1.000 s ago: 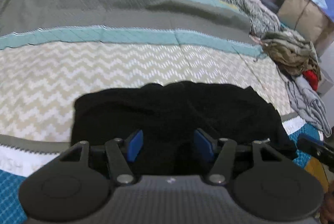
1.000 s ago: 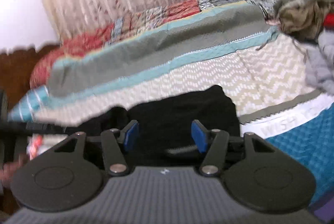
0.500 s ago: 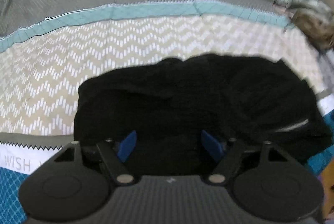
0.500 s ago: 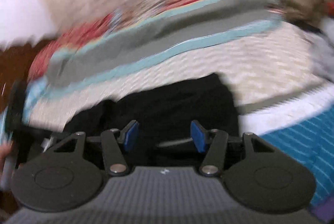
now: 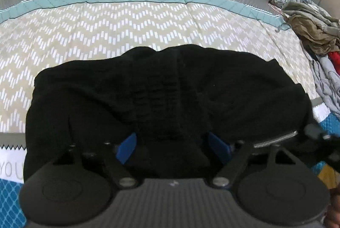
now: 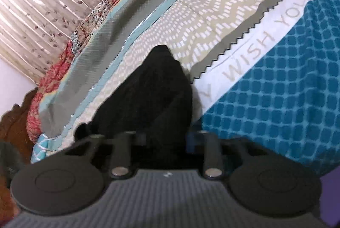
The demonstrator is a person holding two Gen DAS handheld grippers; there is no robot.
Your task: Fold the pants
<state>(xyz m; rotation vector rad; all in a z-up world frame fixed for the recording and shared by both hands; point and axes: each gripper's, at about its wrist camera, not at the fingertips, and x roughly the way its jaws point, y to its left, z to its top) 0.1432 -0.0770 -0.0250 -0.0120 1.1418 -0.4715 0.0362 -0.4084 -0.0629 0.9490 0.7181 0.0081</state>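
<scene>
On the bedspread (image 5: 127, 32), black pants (image 5: 170, 89) lie under the left gripper's (image 5: 173, 146) spread jaws; only the right view shows curtains (image 6: 42, 4), its jaws blurred, state unclear.

- We are reading "WISH" and, further along, "YOU" in pale grey capitals on the white band (image 6: 255, 53) of the bedspread in the right wrist view.
- We are seeing "YOU" cut off at the frame edge on that white band (image 5: 12, 164) in the left wrist view.
</scene>
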